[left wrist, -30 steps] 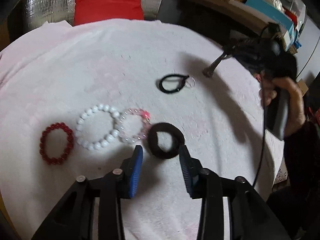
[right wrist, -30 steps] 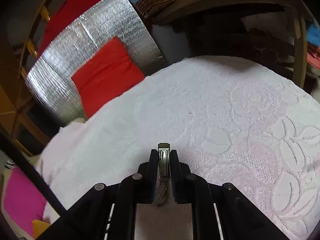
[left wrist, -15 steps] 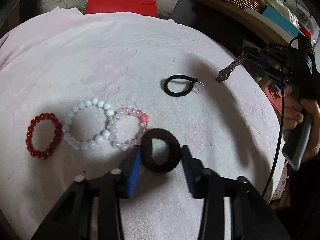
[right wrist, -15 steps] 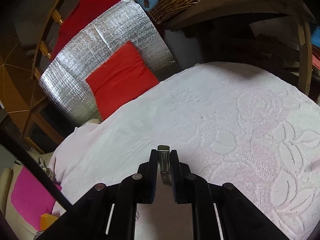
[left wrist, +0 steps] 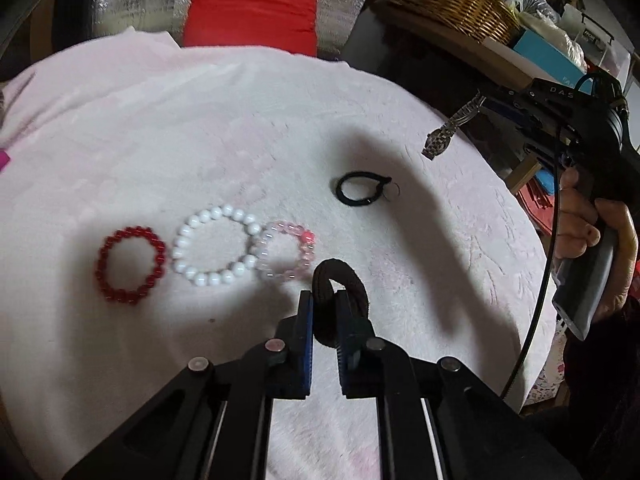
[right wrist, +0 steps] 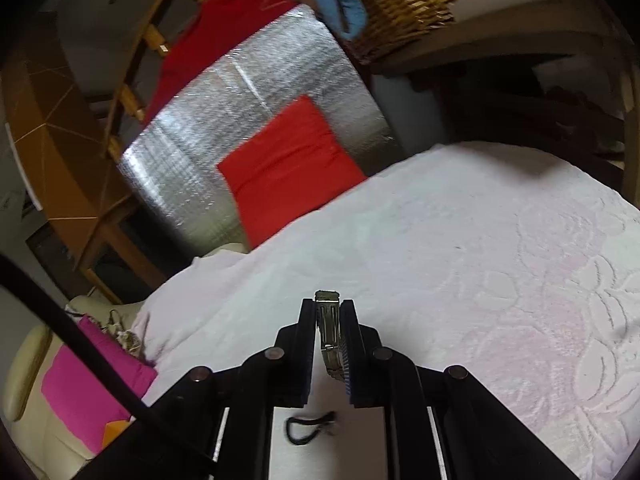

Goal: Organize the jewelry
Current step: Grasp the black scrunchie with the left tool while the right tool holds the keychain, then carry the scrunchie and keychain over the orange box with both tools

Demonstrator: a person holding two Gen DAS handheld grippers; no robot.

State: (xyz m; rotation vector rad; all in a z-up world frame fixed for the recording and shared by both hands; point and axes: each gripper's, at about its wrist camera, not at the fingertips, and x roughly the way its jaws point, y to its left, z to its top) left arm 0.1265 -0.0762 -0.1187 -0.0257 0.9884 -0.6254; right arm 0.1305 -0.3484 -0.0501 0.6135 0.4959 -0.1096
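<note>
On the white embossed cloth (left wrist: 200, 128) lie a red bead bracelet (left wrist: 130, 265), a white bead bracelet (left wrist: 215, 251) and a pink bead bracelet (left wrist: 287, 256) in a row. My left gripper (left wrist: 324, 308) is shut on a thick dark hair tie (left wrist: 340, 300), squeezed upright just right of the pink bracelet. A thin black hair tie with a small ring (left wrist: 362, 189) lies farther back; it also shows in the right wrist view (right wrist: 308, 430). My right gripper (right wrist: 328, 316) is shut on a metal watch band (right wrist: 330, 332), held above the cloth at the right (left wrist: 452, 130).
A red cushion (left wrist: 252, 8) leans on a silver foil panel (right wrist: 240, 120) behind the table. A wicker basket (left wrist: 452, 4) and boxes sit on a shelf at the back right. A pink item (right wrist: 88, 388) lies on a cream seat beyond the cloth's left edge.
My left gripper moved forward around the thick dark hair tie and shut on it, lifting it on edge. My right gripper stayed shut on the watch band and rose a little.
</note>
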